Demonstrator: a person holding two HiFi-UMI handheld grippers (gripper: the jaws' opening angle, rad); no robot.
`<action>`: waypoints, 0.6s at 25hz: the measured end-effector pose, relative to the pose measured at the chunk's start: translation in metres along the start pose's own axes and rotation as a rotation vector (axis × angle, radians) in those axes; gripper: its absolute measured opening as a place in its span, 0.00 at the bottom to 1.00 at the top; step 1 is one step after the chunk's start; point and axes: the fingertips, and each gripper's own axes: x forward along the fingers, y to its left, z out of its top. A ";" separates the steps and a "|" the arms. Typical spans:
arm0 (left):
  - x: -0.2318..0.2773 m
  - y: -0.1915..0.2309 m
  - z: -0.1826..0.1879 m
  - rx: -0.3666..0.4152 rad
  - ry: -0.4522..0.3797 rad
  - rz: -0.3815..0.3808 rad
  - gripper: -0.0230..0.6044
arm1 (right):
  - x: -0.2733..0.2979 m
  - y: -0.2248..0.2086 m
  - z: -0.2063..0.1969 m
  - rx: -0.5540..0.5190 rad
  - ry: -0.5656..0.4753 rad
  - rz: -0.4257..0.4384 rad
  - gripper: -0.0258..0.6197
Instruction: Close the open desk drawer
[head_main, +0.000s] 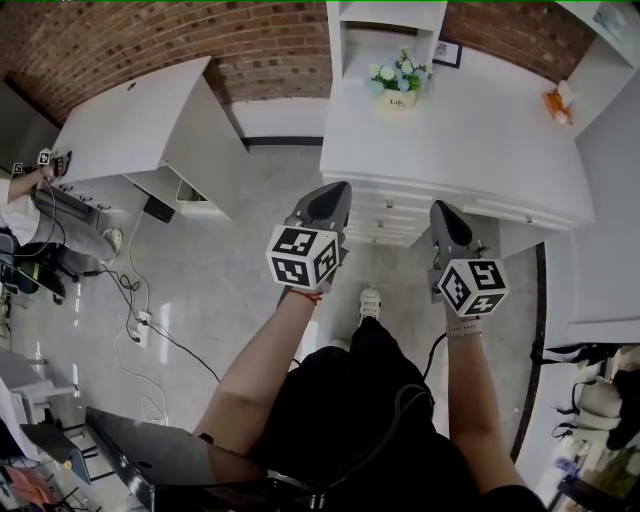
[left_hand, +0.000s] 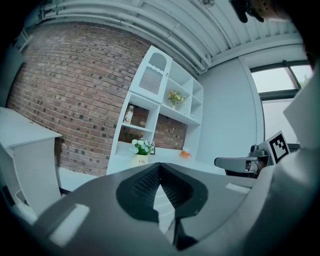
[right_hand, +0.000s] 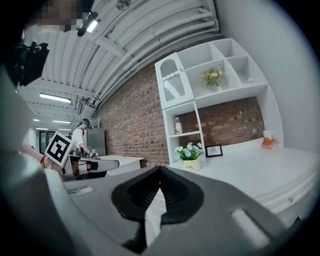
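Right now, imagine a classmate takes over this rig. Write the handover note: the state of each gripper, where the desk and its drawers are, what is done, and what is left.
Left gripper: shut, nothing between its jaws, held in the air in front of the desk.
Right gripper: shut, also empty, level with the left one.
White desk: straight ahead, with its drawers facing the person, just past the gripper tips.
Done: nothing yet. Neither gripper appears to touch a drawer.
Left: press a gripper against the open drawer's front and push it flush. The head view does not show which drawer stands out, so check that first.
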 end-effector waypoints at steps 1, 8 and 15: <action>-0.003 -0.002 0.002 0.003 -0.002 -0.002 0.04 | -0.003 0.003 0.002 -0.002 -0.004 0.000 0.04; -0.028 -0.013 0.014 0.017 -0.036 -0.028 0.04 | -0.025 0.023 0.008 -0.020 -0.019 -0.005 0.04; -0.056 -0.019 0.013 0.024 -0.036 -0.046 0.04 | -0.044 0.045 0.005 -0.017 -0.021 -0.017 0.04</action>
